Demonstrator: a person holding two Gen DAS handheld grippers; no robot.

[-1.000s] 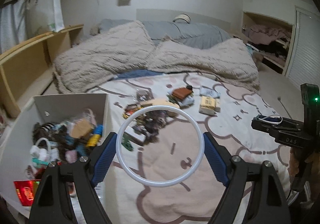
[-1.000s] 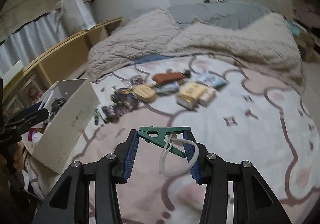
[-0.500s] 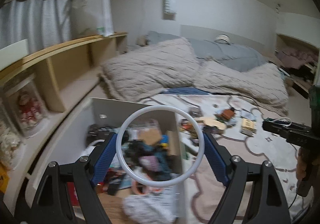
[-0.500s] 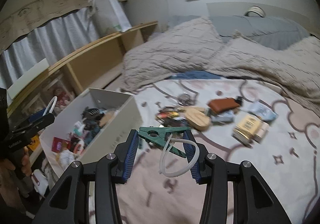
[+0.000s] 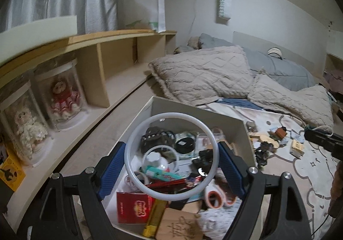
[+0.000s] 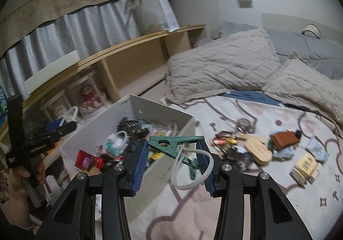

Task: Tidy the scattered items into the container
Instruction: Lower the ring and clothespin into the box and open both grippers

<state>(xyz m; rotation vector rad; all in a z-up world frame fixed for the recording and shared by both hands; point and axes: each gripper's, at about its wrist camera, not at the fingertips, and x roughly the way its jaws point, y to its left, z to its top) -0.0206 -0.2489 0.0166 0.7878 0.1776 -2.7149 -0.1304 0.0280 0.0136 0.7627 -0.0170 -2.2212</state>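
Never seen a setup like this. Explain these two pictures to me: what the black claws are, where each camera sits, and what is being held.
No robot here: a person carries a two-finger gripper in each hand, with a fisheye camera looking along its fingers. In the left wrist picture, the left gripper holds a white ring above an open white box full of odds and ends. In the right wrist picture, the right gripper holds a green clothes peg with a white loop on it, near the same box. More small items lie scattered on the bed's patterned sheet.
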